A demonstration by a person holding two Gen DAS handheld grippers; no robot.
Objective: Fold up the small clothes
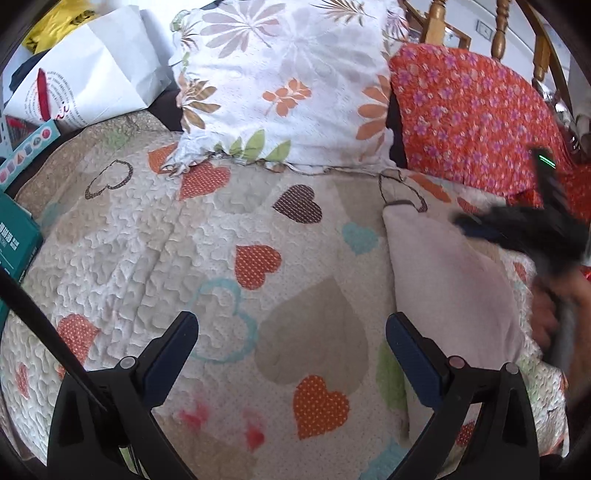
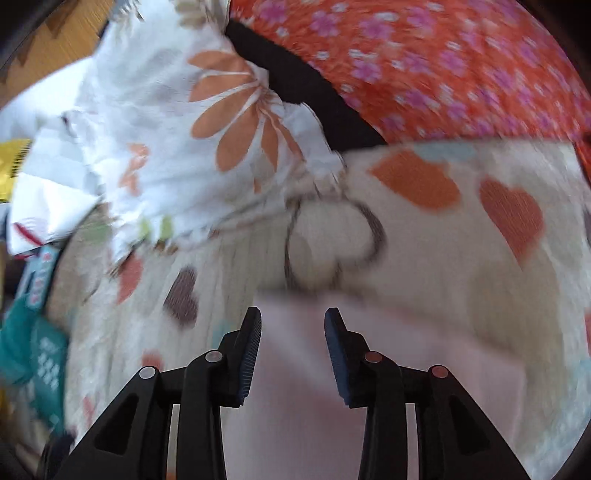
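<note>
A pale pink folded cloth [image 1: 450, 280] lies on the heart-patterned quilt [image 1: 207, 243] at the right. My left gripper [image 1: 291, 332] is open and empty above the quilt, to the left of the cloth. My right gripper [image 1: 517, 232] shows blurred over the cloth's far right side. In the right wrist view my right gripper [image 2: 293, 325] is open, its fingers spread just above the pink cloth [image 2: 295, 387]. That view is blurred by motion.
A white floral pillow [image 1: 284, 81] and an orange flowered cushion [image 1: 469, 107] lie at the back. A white paper bag [image 1: 85, 74] and teal boxes [image 1: 14, 240] sit at the left. A wooden chair [image 1: 498, 29] stands behind.
</note>
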